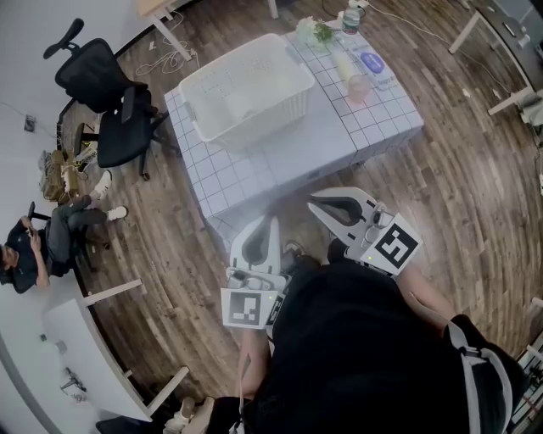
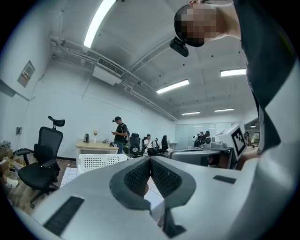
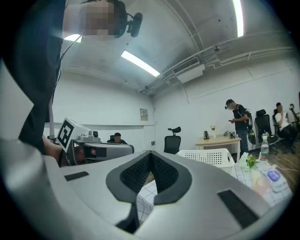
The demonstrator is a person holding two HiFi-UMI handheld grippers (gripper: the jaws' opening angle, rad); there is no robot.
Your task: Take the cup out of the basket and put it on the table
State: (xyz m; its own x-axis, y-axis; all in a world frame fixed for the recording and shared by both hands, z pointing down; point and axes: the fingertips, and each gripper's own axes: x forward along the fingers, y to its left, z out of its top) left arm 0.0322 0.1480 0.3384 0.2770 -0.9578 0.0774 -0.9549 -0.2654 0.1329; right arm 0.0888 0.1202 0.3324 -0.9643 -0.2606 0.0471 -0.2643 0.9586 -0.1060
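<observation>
Nothing is in hand right now: the left tool [image 1: 270,222] and the right tool [image 1: 313,202] both have their jaws pressed together on nothing, held level close to the person's body and well apart from the counter [image 1: 297,148]. The white slatted basket [image 1: 199,85] sits on the counter's far left part; I cannot make out a cup inside it. A pale pink cup [image 1: 358,87] stands on the checked cloth to the basket's right, near a bottle [image 1: 351,17] and a small plant [image 1: 316,32] — if that is the one meant, the job looks finished; otherwise it is not begun. Around it is an open office: plank floor [image 1: 475,195], a black swivel chair [image 1: 110,93], a seated person [image 1: 42,242].
</observation>
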